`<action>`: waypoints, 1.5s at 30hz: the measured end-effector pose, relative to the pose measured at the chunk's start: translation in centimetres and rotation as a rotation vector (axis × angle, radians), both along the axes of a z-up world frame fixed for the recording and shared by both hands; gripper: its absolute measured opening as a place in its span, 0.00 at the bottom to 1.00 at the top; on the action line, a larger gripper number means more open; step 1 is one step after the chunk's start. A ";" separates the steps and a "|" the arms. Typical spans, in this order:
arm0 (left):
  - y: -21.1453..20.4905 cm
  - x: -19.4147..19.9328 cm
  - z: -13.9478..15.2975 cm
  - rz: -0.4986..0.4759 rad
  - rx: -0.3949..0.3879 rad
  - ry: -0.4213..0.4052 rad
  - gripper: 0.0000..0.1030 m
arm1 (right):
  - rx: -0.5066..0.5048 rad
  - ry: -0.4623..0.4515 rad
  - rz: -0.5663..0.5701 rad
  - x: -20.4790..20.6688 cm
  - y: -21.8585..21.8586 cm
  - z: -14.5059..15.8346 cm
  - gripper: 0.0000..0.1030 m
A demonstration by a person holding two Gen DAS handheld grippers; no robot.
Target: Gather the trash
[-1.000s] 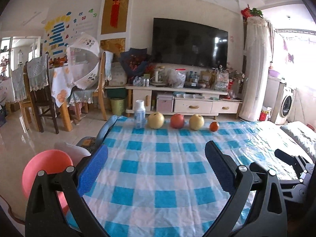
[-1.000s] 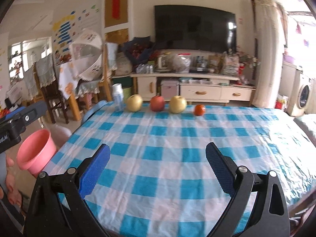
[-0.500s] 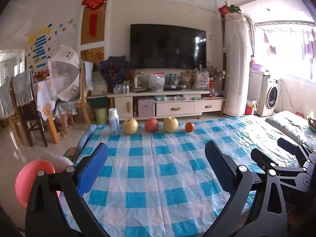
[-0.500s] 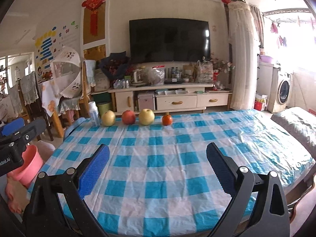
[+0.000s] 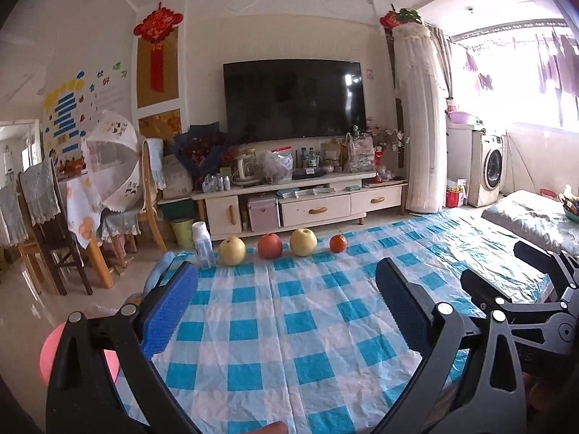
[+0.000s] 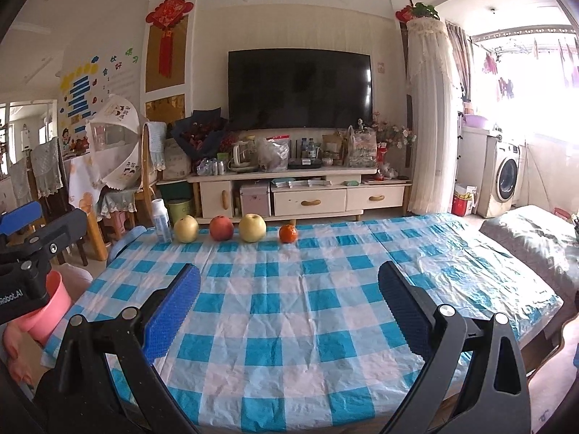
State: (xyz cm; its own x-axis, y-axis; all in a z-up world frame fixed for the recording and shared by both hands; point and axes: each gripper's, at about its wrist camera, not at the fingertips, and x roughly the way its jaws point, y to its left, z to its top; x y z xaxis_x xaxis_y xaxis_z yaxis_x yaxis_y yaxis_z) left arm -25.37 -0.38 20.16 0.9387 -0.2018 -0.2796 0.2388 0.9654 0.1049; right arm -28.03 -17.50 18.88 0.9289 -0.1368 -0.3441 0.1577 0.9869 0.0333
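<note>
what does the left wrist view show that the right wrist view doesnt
Only the left wrist view shows the right gripper from outside, at its right edge, and a fingertip at the bottom edge.

Only the right wrist view shows the left gripper from outside, at its left edge, and the pink bin as a bucket below it; in the left view the bin is only a pink sliver.

Both show the checked tablecloth, the bottle, four fruits in a row, and open fingers.
</note>
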 end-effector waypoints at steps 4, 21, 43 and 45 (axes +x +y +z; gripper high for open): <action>-0.3 -0.1 0.0 -0.032 0.002 0.009 0.96 | -0.005 -0.002 -0.003 -0.1 0.0 0.0 0.94; 0.0 0.5 -0.2 -0.010 -0.015 -0.003 0.96 | -0.040 0.000 -0.004 0.1 0.1 -0.5 0.94; -0.1 9.4 -7.1 0.065 -0.009 0.171 0.96 | -0.025 0.166 0.052 9.7 -0.1 -6.8 0.94; -0.2 11.8 -8.8 0.106 -0.007 0.232 0.96 | -0.020 0.198 0.056 11.8 -0.3 -7.9 0.94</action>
